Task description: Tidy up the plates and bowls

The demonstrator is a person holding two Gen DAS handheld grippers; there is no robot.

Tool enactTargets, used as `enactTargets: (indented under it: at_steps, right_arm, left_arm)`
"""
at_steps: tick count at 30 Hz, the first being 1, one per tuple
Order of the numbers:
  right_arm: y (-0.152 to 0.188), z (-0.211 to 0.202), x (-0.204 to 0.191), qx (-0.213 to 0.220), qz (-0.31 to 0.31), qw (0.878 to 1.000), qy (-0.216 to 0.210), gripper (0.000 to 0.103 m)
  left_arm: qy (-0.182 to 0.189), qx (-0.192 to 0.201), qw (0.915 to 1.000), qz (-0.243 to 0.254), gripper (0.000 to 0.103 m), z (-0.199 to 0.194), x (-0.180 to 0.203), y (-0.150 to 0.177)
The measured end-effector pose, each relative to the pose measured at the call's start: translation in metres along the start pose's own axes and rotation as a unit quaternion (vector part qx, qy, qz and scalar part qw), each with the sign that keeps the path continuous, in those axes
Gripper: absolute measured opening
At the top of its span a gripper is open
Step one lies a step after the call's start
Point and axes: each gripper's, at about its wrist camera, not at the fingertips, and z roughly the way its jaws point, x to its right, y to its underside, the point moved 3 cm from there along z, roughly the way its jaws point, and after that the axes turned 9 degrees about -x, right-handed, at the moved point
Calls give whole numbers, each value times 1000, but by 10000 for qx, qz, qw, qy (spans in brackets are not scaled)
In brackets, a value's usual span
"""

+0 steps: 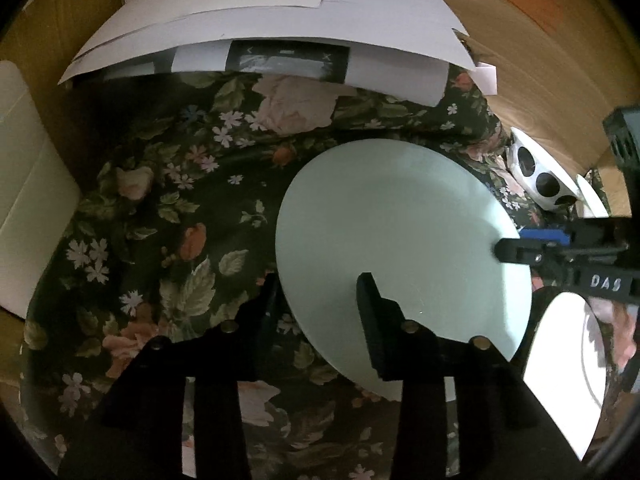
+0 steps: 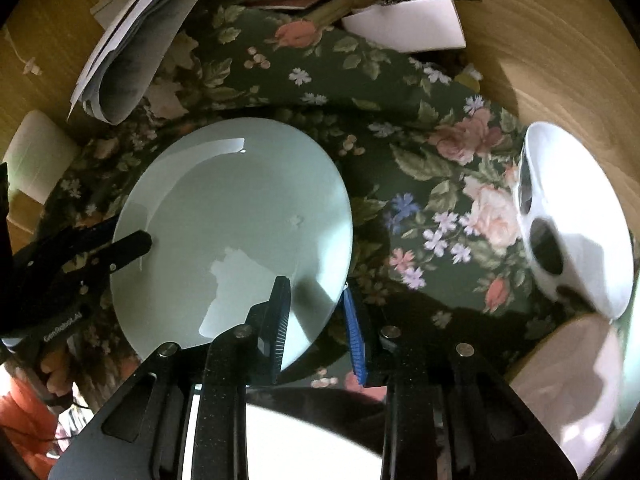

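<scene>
A pale green plate (image 1: pixel 400 220) (image 2: pixel 232 208) lies over the dark floral cloth (image 1: pixel 180 208), gripped from two sides. My left gripper (image 1: pixel 320 280) has the plate's near rim between its black fingers, one finger on top and one at the underside, shut on it. In the right wrist view it comes in from the left (image 2: pixel 140 244). My right gripper (image 2: pixel 314 286), with blue pads, is shut on the opposite rim and shows at the right of the left wrist view (image 1: pixel 504 248). A white bowl with black spots (image 1: pixel 536 172) (image 2: pixel 560 216) stands at the cloth's right edge.
Loose white papers (image 1: pixel 260 20) (image 2: pixel 120 60) cover the far side of the cloth. A white box (image 1: pixel 28 184) (image 2: pixel 36 156) sits at the left. A white plate (image 1: pixel 560 352) (image 2: pixel 312 440) and a pinkish bowl (image 2: pixel 568 380) lie near me. The wooden tabletop (image 2: pixel 540 60) surrounds the cloth.
</scene>
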Motion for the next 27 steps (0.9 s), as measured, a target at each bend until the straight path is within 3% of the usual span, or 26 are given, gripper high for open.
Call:
enactTargets:
  at_steps: [14, 20, 27]
  right_arm:
    - [-1, 7, -3, 347, 377, 9987, 52, 28]
    - [-5, -8, -6, 638, 398, 9972, 8, 28]
    - [8, -20, -9, 739, 417, 9964, -65, 28]
  left_arm:
    - [104, 38, 9999, 7, 39, 3, 3, -8]
    - [95, 397, 9992, 43, 39, -22, 2, -8]
    - [42, 515, 9986, 144, 39, -34, 7, -2]
